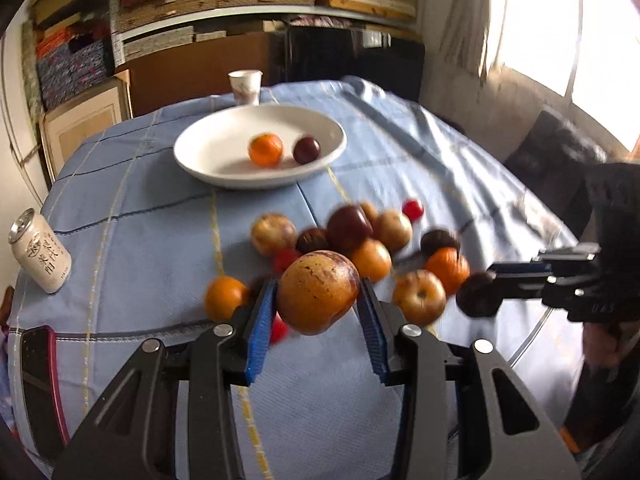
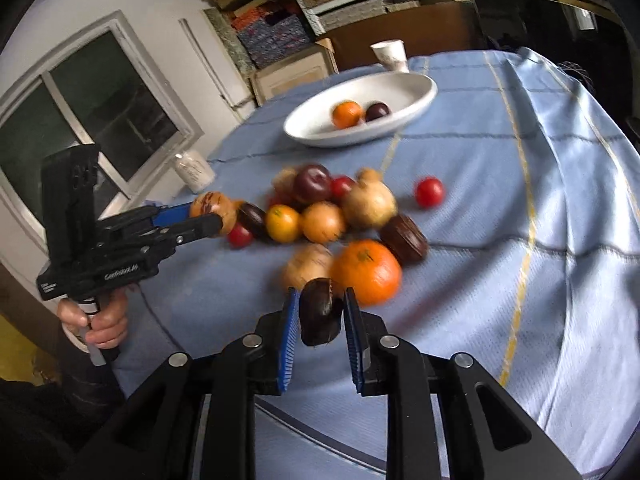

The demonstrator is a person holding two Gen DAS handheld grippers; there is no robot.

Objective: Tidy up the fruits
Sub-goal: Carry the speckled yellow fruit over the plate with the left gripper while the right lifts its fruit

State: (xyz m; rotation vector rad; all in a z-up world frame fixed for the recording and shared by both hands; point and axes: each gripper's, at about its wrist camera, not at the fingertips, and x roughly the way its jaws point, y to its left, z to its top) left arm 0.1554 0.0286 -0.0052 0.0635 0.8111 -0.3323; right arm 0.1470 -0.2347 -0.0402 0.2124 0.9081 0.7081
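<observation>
The left hand-held gripper (image 1: 318, 300) clamps a russet apple (image 1: 318, 292) and the right hand-held gripper (image 2: 321, 312) a dark chestnut-like fruit (image 2: 320, 312) (small, glossy), which could slip before reaching the white bowl (image 2: 416, 100).

A table under a blue checked cloth (image 1: 160, 216) carries a white bowl (image 1: 208, 160), a paper cup (image 1: 245, 87) behind it, a can (image 1: 40, 256), what looks like a phone (image 1: 38, 380), and a loose heap of fruit (image 2: 324, 220).
</observation>
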